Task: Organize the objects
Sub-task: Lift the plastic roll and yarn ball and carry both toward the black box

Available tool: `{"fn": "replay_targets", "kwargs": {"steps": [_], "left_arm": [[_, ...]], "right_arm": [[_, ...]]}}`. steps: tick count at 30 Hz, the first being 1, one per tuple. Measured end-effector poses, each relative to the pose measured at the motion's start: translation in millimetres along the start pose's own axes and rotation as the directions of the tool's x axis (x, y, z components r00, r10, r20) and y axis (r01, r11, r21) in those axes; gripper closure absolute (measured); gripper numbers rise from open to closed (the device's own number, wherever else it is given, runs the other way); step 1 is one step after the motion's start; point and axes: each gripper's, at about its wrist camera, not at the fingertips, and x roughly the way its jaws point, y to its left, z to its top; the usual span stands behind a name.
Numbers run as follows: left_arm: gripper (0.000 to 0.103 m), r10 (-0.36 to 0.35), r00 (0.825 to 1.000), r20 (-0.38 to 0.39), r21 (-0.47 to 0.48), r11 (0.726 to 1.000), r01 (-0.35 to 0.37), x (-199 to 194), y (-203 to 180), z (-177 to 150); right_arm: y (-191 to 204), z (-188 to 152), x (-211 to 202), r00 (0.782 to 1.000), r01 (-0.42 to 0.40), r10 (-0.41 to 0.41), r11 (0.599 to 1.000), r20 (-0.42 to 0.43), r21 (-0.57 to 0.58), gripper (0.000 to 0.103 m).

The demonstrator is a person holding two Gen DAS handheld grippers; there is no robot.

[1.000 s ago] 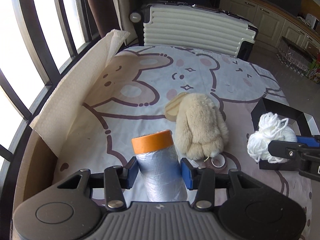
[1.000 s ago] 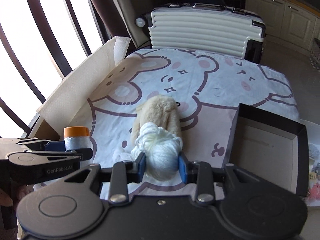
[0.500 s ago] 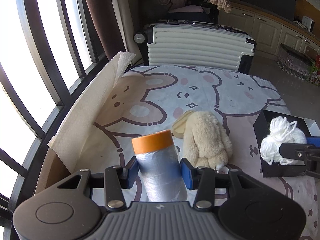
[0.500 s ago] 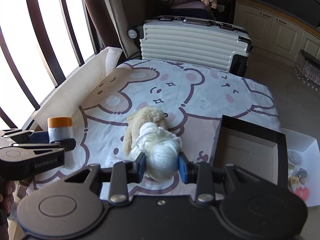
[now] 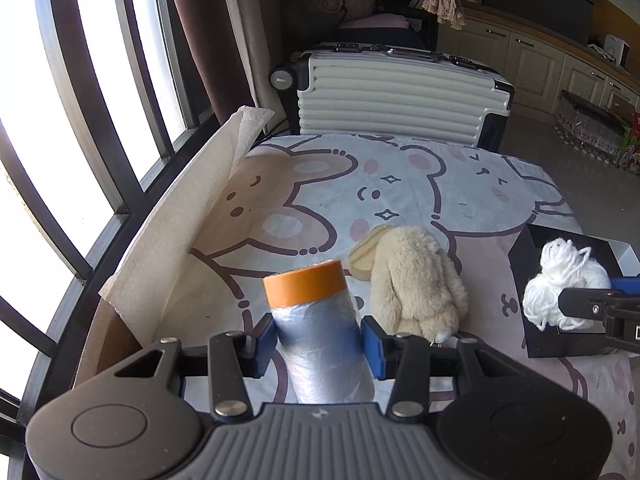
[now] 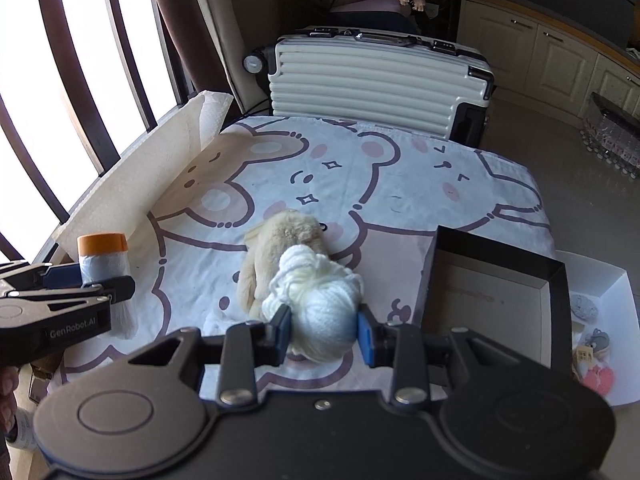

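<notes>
A: What is the left tool holding?

B: Its two blue pads pinch a roll of plastic film with an orange tape end, standing upright between them, lifted above the table. Just ahead and to its right, a beige plush rabbit lies on the bear-print cloth.

A: And the right tool?

B: It grips a ball of white yarn between its pads, held in the air. The rabbit lies directly beyond the yarn. To the tool's right sits an open black box, and right of that a white tray with small trinkets. Far ahead, past the table's edge, a ribbed white suitcase stands.
</notes>
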Motion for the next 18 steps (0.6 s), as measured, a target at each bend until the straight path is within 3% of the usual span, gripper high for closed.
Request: {"fn": "replay_targets", "kwargs": {"steps": [18], "left_arm": [[0.057, -0.046, 0.999, -0.007, 0.039, 0.998, 0.046, -6, -27, 16]], "right_arm": [[-27, -3, -13, 0.997, 0.073, -0.075, 0.995, 0.017, 0.07, 0.068]]}}
